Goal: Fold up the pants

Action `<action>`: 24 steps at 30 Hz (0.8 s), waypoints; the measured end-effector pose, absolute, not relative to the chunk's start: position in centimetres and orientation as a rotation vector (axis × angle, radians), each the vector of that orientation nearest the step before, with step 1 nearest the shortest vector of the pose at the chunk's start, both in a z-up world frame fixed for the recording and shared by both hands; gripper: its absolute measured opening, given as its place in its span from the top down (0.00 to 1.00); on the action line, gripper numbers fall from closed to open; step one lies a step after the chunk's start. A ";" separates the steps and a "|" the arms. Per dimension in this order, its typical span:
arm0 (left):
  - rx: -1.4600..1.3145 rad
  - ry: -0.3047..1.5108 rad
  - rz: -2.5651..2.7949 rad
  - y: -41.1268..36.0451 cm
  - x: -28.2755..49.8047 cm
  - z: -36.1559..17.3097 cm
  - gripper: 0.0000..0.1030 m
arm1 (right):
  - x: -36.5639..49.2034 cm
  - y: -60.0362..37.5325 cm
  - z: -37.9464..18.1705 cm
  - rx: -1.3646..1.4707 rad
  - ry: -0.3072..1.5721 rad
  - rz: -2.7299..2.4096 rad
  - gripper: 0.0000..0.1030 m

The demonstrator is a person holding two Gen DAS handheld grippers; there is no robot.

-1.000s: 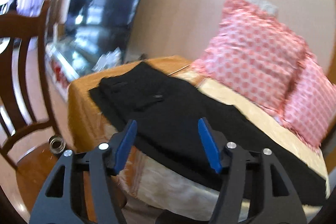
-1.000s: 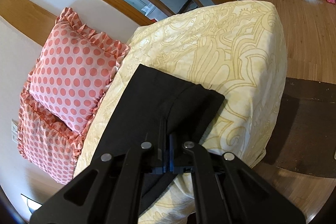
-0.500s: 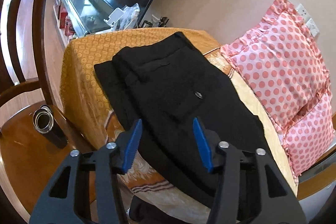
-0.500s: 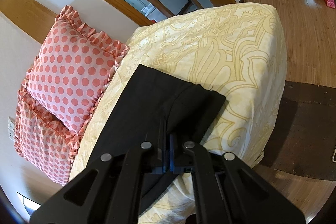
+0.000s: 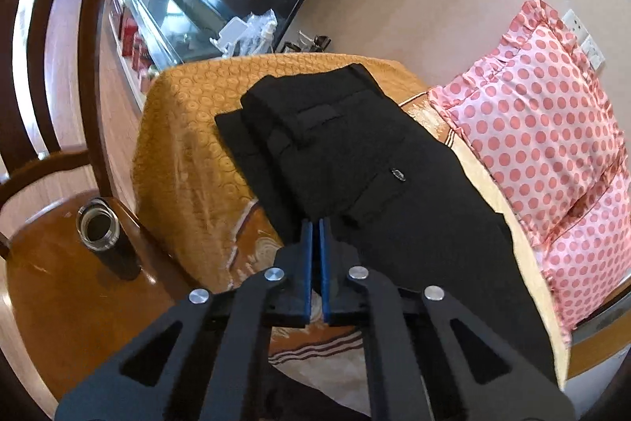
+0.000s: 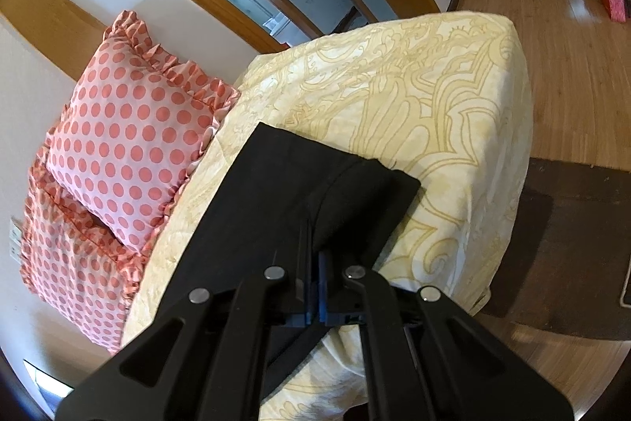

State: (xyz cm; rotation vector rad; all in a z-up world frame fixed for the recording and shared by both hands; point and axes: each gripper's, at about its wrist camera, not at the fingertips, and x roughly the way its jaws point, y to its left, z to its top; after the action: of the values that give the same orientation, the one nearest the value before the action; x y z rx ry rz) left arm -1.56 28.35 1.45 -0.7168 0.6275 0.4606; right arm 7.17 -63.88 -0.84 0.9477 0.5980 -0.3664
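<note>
Presently logged: black pants (image 5: 355, 160) lay lengthwise on the cloth-covered bench (image 6: 453, 97), already doubled leg on leg. Left gripper (image 5: 315, 223) was clenched on the near edge by the seat; right gripper (image 6: 313, 223) pinched the hem end. Next move, judged: lift both ends, hem to waistband. Only container: an open dark cup (image 5: 98, 227) on the chair (image 5: 59, 302), contents indiscernible.

No lettering, label, brand or number can be read anywhere in either wrist view
</note>
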 end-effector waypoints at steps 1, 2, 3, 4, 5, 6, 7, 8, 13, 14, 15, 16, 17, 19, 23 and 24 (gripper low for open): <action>-0.681 0.631 0.480 28.0 -1.5 1.8 0.96 | 7.2 -63.8 -0.7 0.938 0.602 -0.369 0.98; -0.654 0.633 0.495 27.8 -1.5 2.1 0.96 | 7.1 -63.9 -0.6 0.926 0.609 -0.379 0.94; -0.628 0.628 0.505 27.5 -1.5 2.5 0.96 | 6.9 -63.8 -0.3 0.914 0.608 -0.389 0.90; -0.593 0.611 0.521 27.2 -1.7 3.2 0.96 | 6.6 -63.9 0.0 0.899 0.606 -0.402 0.83; -0.558 0.590 0.539 26.8 -2.0 4.0 0.95 | 6.2 -63.9 0.6 0.875 0.594 -0.421 0.68; -0.538 0.576 0.543 26.5 -2.1 4.5 0.95 | 5.8 -63.9 1.0 0.853 0.579 -0.436 0.59; -0.502 0.555 0.535 25.9 -2.3 5.4 0.95 | 5.5 -63.8 1.5 0.831 0.562 -0.445 0.48; -0.471 0.543 0.521 25.2 -2.2 6.1 0.95 | 5.3 -63.8 2.0 0.801 0.549 -0.460 0.47; -0.370 0.575 0.305 20.4 1.0 7.4 0.73 | 5.7 -64.6 1.4 0.820 0.588 -0.461 0.57; -0.341 0.592 0.269 19.3 1.9 7.3 0.51 | 5.7 -64.6 1.2 0.818 0.591 -0.473 0.60; -0.307 0.605 0.248 18.2 2.6 7.0 0.41 | 5.6 -64.7 1.0 0.819 0.587 -0.484 0.61; -0.263 0.619 0.229 16.8 3.5 6.7 0.36 | 5.4 -64.6 1.0 0.820 0.584 -0.495 0.63; -0.236 0.630 0.210 15.9 4.0 6.5 0.36 | 5.1 -64.8 0.9 0.825 0.574 -0.510 0.65; -0.212 0.661 0.165 14.4 5.0 5.9 0.36 | 4.7 -64.9 0.8 0.839 0.558 -0.537 0.67; -0.204 0.709 0.120 13.1 6.2 4.6 0.35 | 4.7 -64.7 0.6 0.826 0.574 -0.572 0.70; -0.204 0.717 0.119 12.9 6.2 4.3 0.35 | 4.6 -64.6 0.6 0.833 0.575 -0.577 0.69</action>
State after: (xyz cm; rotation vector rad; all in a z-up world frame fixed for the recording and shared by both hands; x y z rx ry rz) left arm 6.23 12.88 4.33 -0.2042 0.7170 0.1193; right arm 4.60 -64.56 0.59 0.8330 0.5750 -0.5771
